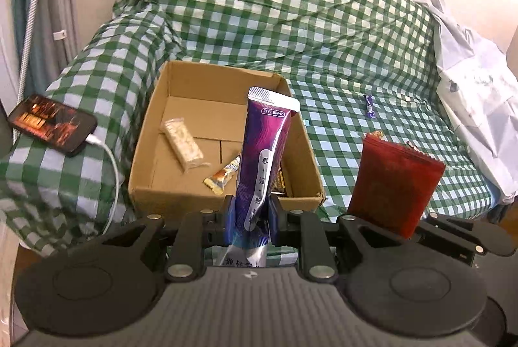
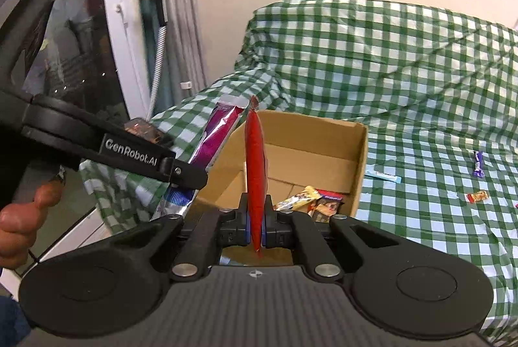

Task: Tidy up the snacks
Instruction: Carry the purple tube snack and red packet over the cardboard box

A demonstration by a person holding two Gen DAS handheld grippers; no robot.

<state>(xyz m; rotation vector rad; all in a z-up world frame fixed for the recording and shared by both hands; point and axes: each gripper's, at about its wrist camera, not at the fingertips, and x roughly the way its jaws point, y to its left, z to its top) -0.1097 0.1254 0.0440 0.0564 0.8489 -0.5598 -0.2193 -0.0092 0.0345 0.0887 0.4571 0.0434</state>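
My left gripper (image 1: 251, 214) is shut on a tall purple snack pouch (image 1: 262, 159), held upright just in front of the near wall of an open cardboard box (image 1: 226, 133). My right gripper (image 2: 255, 217) is shut on a red snack pouch (image 2: 255, 172), seen edge-on, above the box's near wall (image 2: 359, 165). The red pouch also shows in the left wrist view (image 1: 393, 185), to the right of the box. The purple pouch shows in the right wrist view (image 2: 213, 143). In the box lie a pale cracker pack (image 1: 183, 141), a yellow-wrapped candy (image 1: 223, 175) and other small wrapped snacks (image 2: 310, 199).
The box sits on a sofa under a green checked cloth (image 1: 291, 23). A phone (image 1: 51, 121) on a white cable lies on the left armrest. Loose snacks lie on the seat: a purple bar (image 2: 478, 165), a blue stick (image 2: 387, 176), an orange candy (image 2: 476, 196). A white bag (image 1: 476, 81) lies far right.
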